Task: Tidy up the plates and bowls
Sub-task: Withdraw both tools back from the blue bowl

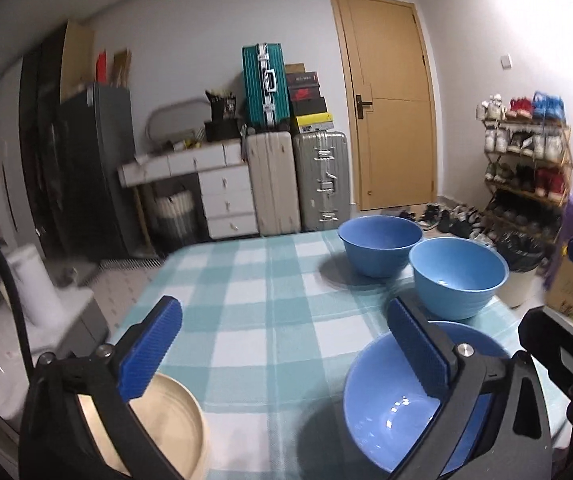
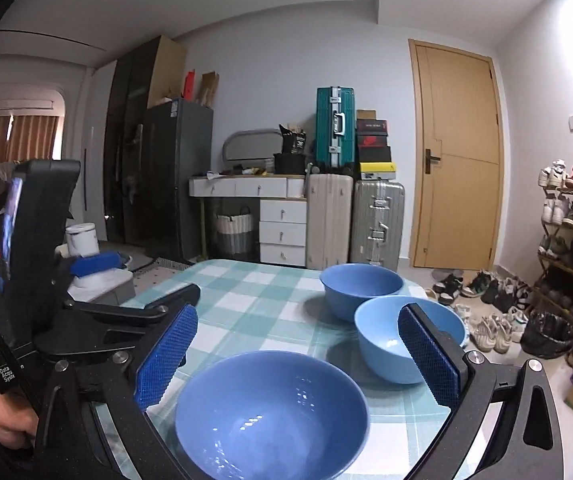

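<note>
Checked teal cloth (image 2: 270, 300) covers the table; three round blue plastic bowls (image 2: 272, 412) sit lower right, unstacked. Both the left gripper (image 1: 282, 344) and the right gripper (image 2: 302, 364) are spread wide, empty; a careless approach could knock the near bowl.

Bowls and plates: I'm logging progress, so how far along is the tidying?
Done: nothing is stacked. Three blue bowls, near, middle and far, stand separately on the checked tablecloth. In hand: nothing; left gripper and right gripper are open. Left: nest the bowls, sort the cream plate.
</note>
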`<state>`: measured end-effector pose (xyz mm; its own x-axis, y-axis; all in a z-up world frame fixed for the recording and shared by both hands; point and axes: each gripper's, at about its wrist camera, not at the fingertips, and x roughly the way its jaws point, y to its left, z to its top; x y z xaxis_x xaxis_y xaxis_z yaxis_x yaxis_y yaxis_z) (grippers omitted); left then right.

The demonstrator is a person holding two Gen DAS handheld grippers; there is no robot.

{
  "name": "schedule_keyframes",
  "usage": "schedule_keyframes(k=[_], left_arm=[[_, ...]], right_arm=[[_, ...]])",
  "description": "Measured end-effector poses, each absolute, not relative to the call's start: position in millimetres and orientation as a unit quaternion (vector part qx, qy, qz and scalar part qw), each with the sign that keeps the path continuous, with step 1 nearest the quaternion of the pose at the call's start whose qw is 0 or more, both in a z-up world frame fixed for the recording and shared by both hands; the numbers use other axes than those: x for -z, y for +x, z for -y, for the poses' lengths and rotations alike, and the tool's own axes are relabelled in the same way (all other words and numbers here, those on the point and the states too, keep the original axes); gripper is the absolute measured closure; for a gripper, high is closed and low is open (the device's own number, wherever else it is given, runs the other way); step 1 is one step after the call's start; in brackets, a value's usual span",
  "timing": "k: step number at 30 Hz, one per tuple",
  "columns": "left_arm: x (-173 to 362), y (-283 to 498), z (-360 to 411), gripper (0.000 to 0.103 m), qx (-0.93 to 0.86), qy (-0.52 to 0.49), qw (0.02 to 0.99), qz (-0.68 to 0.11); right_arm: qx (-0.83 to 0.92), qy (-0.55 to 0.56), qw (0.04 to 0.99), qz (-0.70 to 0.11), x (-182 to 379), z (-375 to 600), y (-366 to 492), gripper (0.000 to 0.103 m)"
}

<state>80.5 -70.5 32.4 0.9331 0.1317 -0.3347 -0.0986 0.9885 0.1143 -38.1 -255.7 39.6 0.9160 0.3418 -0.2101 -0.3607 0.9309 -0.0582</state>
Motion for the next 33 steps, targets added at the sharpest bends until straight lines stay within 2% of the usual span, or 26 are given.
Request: schedule_keyframes(k=[7, 13, 23, 33], left_arm=[[-34.1, 74.5, 63.1, 0.0, -0.068, 0.032, 0.986, -0.15], [-27.4, 78.5, 73.3, 0.0, -0.082, 0.073, 0.979, -0.169], [-31.7, 77.2, 59.3, 0.0, -0.059, 0.025, 0.98, -0.186], [-29.0, 78.3, 62.3, 0.0, -0.059, 0.031, 0.979, -0.195]], right_arm=[[-0.162, -0.051, 0.98, -0.105, -35.3, 259.2, -33.0, 0.001], [-0.148, -0.04, 0.981, -0.116, -32.3, 267.8, -26.1, 0.001], [-0.137, -0.019, 0.982, -0.129, -31.4, 277.9, -18.4, 0.001], [-0.14, -0.022, 0.981, -0.129, -30.7, 274.7, -14.8, 0.001]])
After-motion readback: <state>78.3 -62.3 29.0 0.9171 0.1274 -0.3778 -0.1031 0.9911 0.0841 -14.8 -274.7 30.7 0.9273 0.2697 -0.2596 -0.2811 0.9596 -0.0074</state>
